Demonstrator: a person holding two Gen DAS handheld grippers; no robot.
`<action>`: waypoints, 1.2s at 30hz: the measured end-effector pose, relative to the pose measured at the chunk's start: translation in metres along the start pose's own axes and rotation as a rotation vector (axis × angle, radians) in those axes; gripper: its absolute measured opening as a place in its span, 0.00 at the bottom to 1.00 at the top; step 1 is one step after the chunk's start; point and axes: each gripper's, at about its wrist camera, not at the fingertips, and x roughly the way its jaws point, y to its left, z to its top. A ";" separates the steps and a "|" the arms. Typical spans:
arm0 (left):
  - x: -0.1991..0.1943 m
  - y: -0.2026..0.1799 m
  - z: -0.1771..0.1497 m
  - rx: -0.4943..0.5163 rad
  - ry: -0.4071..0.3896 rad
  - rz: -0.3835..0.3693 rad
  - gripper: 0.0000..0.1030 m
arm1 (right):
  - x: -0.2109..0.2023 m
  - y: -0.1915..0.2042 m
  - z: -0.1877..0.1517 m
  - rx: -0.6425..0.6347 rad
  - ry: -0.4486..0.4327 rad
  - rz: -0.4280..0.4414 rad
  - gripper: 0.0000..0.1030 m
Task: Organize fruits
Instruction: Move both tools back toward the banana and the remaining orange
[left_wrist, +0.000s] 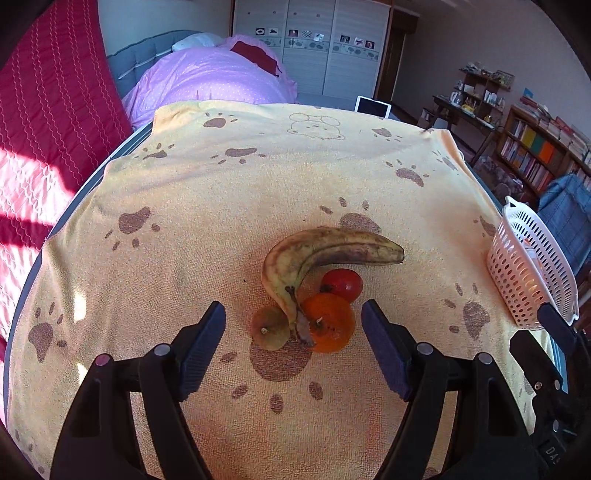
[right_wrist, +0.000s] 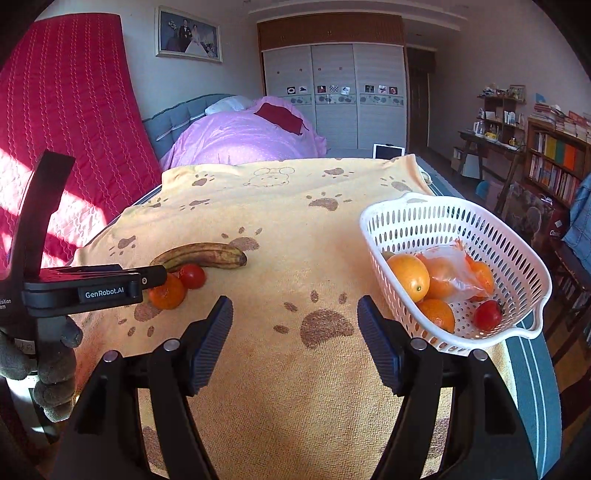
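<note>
A spotted banana lies on the yellow paw-print towel, curved over a red tomato, an orange and a small brownish fruit. My left gripper is open and empty, its jaws on either side of this cluster, just short of it. My right gripper is open and empty above bare towel, left of the white basket. The basket holds oranges, a plastic bag and a red tomato. The banana also shows in the right wrist view.
The basket sits at the towel's right edge. The left gripper's body and a gloved hand show at the left of the right wrist view. A bed with a pink quilt lies behind; bookshelves stand to the right.
</note>
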 end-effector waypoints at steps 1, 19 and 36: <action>0.001 -0.002 -0.001 0.003 0.004 -0.003 0.73 | 0.001 0.000 0.000 0.001 0.002 0.001 0.69; 0.013 -0.003 -0.001 0.006 0.004 -0.013 0.59 | 0.008 0.002 -0.004 -0.004 0.026 0.010 0.69; -0.001 -0.014 -0.019 0.023 0.020 -0.110 0.59 | 0.010 0.000 -0.004 0.007 0.036 0.016 0.70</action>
